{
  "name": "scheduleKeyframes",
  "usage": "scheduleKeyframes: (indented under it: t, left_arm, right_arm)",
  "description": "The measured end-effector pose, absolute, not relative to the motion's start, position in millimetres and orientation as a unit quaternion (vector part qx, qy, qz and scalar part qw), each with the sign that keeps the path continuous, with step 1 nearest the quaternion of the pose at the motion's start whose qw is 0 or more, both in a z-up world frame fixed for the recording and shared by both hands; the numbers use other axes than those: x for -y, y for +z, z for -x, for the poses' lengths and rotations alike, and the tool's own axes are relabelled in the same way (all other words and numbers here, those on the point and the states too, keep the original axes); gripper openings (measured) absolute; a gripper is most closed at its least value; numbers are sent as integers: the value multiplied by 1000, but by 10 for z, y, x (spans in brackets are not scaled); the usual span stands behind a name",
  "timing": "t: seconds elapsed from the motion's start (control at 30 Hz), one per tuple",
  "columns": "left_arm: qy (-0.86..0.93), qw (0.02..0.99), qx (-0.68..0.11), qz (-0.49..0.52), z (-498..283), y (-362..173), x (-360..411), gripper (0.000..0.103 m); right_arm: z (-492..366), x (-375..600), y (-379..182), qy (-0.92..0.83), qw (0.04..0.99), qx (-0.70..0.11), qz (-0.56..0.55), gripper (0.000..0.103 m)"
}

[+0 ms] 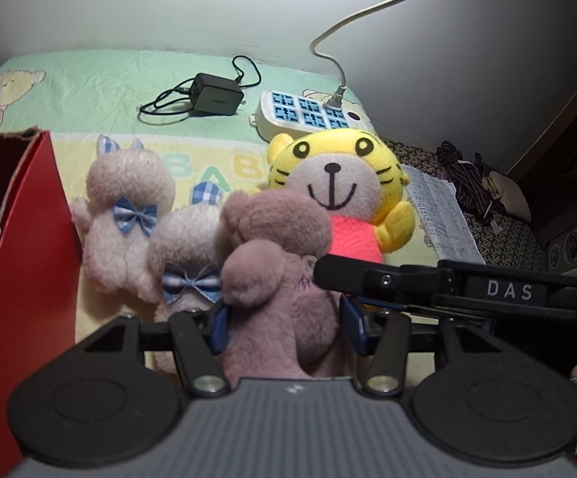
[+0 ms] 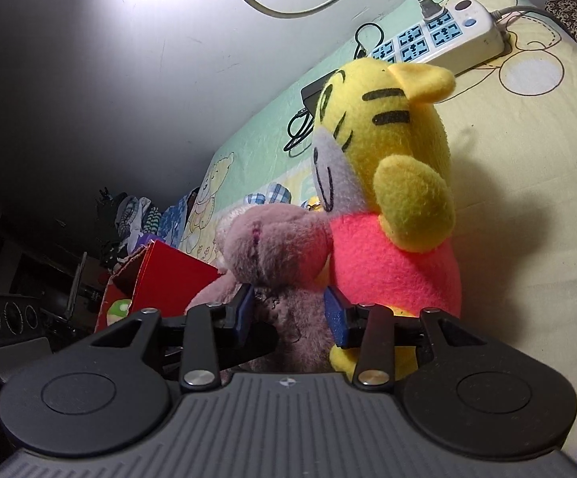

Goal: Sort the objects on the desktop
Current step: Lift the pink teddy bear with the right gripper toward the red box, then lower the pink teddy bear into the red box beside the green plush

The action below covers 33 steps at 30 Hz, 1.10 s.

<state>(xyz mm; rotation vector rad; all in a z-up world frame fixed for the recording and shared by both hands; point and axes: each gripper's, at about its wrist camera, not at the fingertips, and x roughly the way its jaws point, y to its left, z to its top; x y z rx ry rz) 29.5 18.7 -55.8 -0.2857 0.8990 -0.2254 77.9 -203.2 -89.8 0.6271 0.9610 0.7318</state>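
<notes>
A mauve plush bear (image 1: 272,263) sits between the blue pads of my left gripper (image 1: 286,326), which is shut on its body. My right gripper (image 2: 290,314) is shut on the same mauve bear (image 2: 276,239) from the other side; one of its black fingers (image 1: 447,286) crosses the left wrist view at right. A yellow tiger plush in a red shirt (image 1: 340,183) stands just behind the bear, touching it (image 2: 388,139). Two cream bears with blue bow ties (image 1: 129,215) (image 1: 184,263) lean together left of the mauve bear.
An open red cardboard box (image 1: 21,279) stands at the left (image 2: 169,275). On the printed sheet behind lie a white power strip (image 1: 308,113) with a plugged cable and a black charger (image 1: 216,93). A written paper (image 1: 439,215) and a speaker (image 1: 575,239) are at right.
</notes>
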Motion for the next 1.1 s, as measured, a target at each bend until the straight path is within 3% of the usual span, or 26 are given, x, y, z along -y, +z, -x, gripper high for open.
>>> scheduleKeyframes:
  t: [0.37, 0.7, 1.03, 1.1]
  left_arm:
    - [-148, 913, -366, 100, 85, -14, -178, 52]
    - [-139, 942, -295, 75, 520, 467, -965, 52]
    - [-112, 942, -312, 60, 674, 318, -2051, 52]
    - [-108, 939, -323, 54, 649, 223, -2193, 51]
  right_arm:
    - [-424, 1982, -516, 349, 786, -395, -325, 43]
    - [-86, 1558, 10, 380, 807, -327, -312, 43]
    - [55, 300, -32, 407, 802, -331, -285, 43]
    - [58, 66, -102, 422, 792, -338, -283, 39]
